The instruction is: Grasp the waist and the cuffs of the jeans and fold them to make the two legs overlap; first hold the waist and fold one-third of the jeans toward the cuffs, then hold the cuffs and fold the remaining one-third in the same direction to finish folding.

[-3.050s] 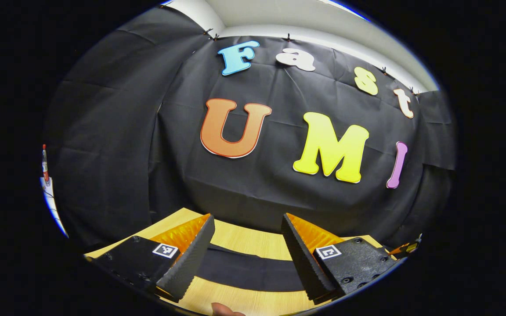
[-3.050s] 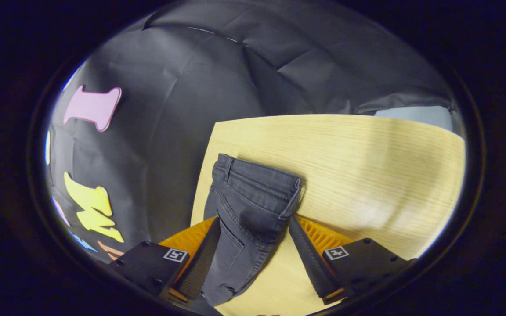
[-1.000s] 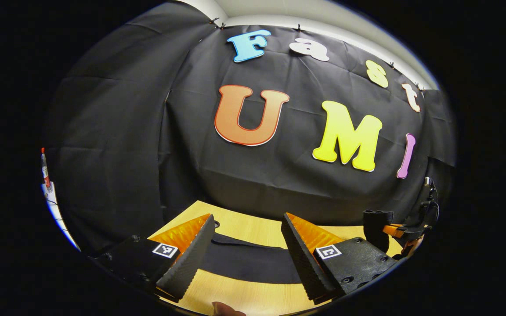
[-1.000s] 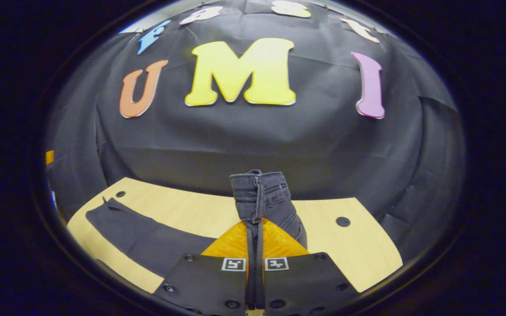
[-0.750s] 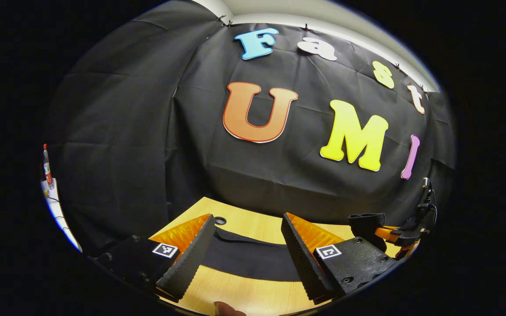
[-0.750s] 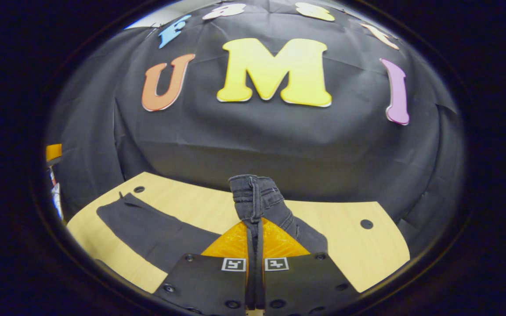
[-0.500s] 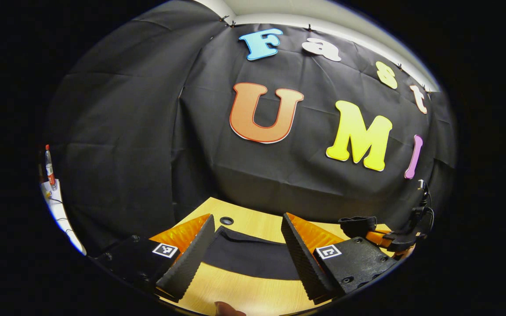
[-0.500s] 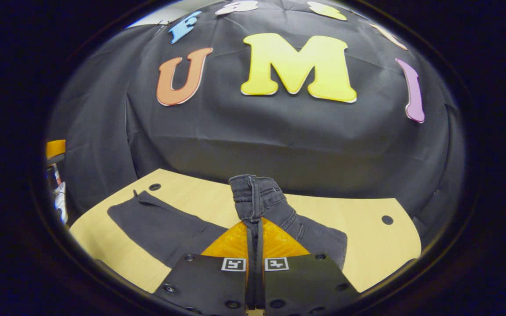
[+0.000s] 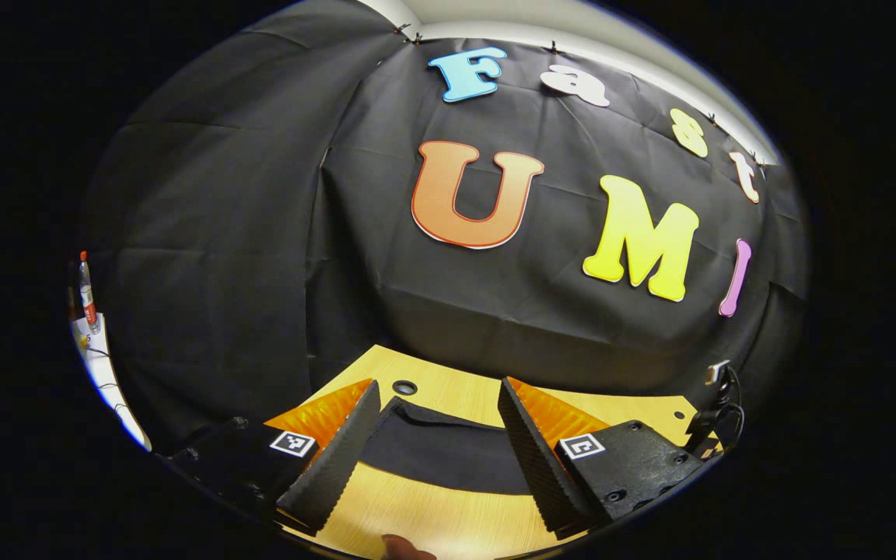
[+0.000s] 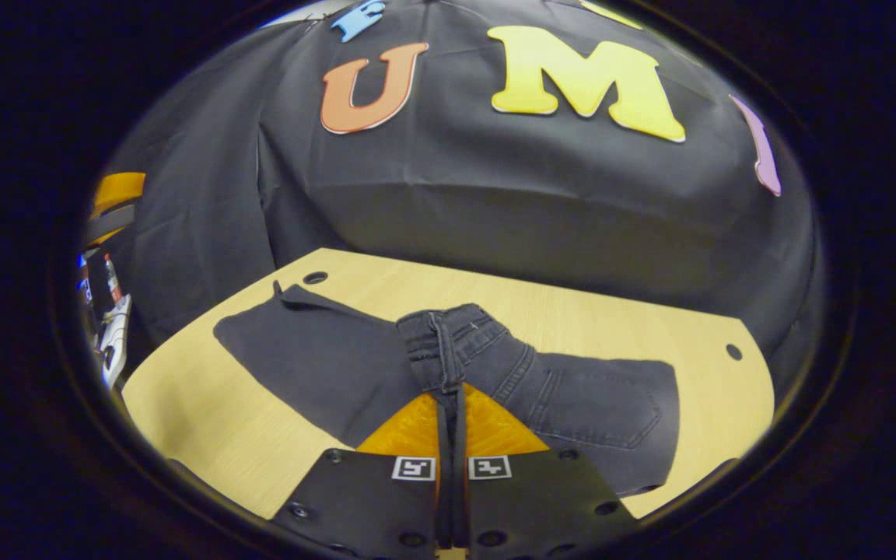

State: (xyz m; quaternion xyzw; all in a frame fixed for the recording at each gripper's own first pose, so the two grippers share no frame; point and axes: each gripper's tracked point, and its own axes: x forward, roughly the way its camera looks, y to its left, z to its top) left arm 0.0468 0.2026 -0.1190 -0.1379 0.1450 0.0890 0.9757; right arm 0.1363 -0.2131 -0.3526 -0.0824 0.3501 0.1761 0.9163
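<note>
Dark grey jeans (image 10: 316, 354) lie on a wooden table (image 10: 207, 420) with the legs stretched out to the left. My right gripper (image 10: 450, 395) is shut on the waistband (image 10: 436, 342), holding it low over the legs. The seat part (image 10: 596, 404) is doubled over and trails off to the right. In the left gripper view, my left gripper (image 9: 439, 389) is open just above the table. The cuff end of a leg (image 9: 440, 451) lies flat between its fingers, apart from both.
Round holes sit in the table top near its far corners (image 10: 314, 278) (image 10: 731, 351). Black cloth walls close in behind the table. A bottle (image 9: 87, 292) stands on a white ledge at far left. A fingertip (image 9: 405, 551) shows at the lower edge.
My right gripper shut on the waist, lifted it, then carried it left and down over the legs. My left gripper stayed open and drifted toward the cuff end.
</note>
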